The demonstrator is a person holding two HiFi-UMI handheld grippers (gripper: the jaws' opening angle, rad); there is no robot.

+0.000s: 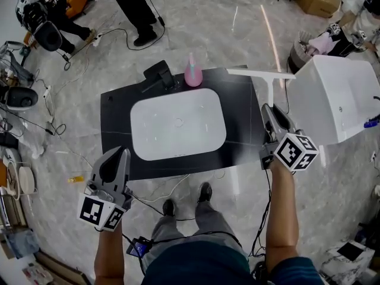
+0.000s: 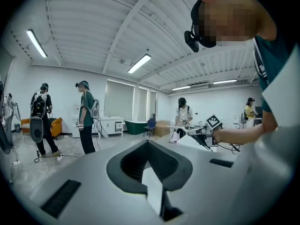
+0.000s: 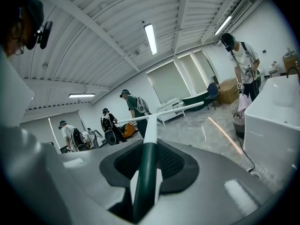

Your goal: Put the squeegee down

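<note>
White, green-handled squeegee (image 1: 273, 86) over counter's (image 1: 119, 135) right edge

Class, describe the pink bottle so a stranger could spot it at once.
Find the black counter with the white basin sunk in it. At its far edge, just right of the black tap, stands the bottle: the only pink thing there.

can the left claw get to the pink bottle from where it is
Probably yes: the left claw is empty, and only the low sink lies between it and the bottle. The tap stands close on the bottle's left.
</note>
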